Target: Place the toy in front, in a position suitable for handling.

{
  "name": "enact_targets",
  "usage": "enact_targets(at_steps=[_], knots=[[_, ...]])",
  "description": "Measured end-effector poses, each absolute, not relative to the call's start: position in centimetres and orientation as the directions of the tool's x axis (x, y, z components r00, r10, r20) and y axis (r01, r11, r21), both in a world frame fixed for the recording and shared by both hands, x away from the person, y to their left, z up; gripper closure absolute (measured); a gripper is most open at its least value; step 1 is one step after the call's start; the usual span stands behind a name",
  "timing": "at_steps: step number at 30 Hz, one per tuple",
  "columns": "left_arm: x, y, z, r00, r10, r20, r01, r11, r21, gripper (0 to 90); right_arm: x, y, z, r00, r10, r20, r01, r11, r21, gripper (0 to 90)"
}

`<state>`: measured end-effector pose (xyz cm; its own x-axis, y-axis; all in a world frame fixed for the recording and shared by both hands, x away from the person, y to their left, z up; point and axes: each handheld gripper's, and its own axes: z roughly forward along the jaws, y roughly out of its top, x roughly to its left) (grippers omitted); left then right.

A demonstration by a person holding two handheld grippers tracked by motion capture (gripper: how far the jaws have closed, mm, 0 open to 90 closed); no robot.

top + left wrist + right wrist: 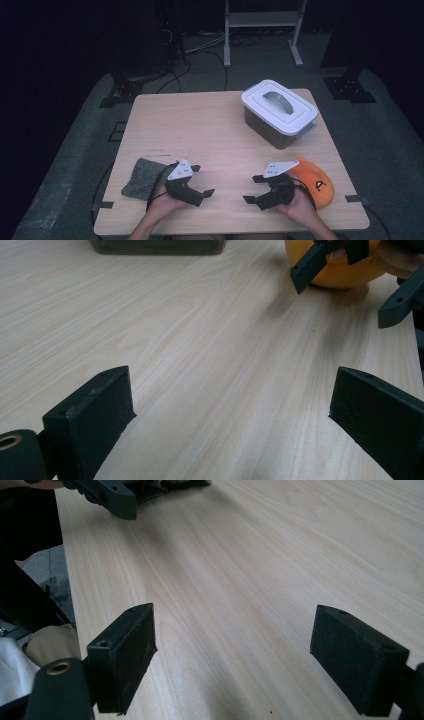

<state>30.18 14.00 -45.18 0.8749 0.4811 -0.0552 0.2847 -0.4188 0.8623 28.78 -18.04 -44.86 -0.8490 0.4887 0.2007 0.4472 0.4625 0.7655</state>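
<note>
Both grippers rest low near the table's front edge, each held in a hand, and point toward each other. My left gripper point(202, 180) is open with only bare wood between its jaws point(232, 405). My right gripper point(251, 188) is also open and empty point(235, 650). A grey cloth point(142, 177) lies just left of the left hand. An orange plush toy point(316, 182) lies right behind the right gripper, and it sits behind that gripper's fingers point(312, 262) in the left gripper view point(335, 275). A box with a white lid and handle point(279, 112) stands at the back right.
The wooden table point(200, 130) has bare room across its middle and back left. Its front edge runs close under both hands. Beyond the table are a dark floor with cables and a metal stand point(262, 30). The left gripper's finger point(107, 495) crosses the right gripper view's top left.
</note>
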Motion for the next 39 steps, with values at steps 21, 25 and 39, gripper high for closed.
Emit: enact_targets(at_steps=[21, 25, 39], knots=[[29.8, 14.0, -44.9, 0.886, 0.464, -0.023, 0.249, -0.432, 0.867, 3.2, 27.9, -20.1, -41.2, -0.842, 0.503, 0.197, 0.422, 0.383, 0.822, 17.2], [29.9, 13.9, -44.9, 0.885, 0.465, -0.028, 0.252, -0.428, 0.868, 3.2, 27.9, -21.0, -40.6, -0.838, 0.509, 0.196, 0.419, 0.371, 0.828, 17.2], [30.0, 14.2, -44.8, 0.885, 0.466, -0.023, 0.248, -0.428, 0.869, 3.2, 27.3, -25.1, -38.6, -0.807, 0.564, 0.176, 0.414, 0.328, 0.849, 18.4]])
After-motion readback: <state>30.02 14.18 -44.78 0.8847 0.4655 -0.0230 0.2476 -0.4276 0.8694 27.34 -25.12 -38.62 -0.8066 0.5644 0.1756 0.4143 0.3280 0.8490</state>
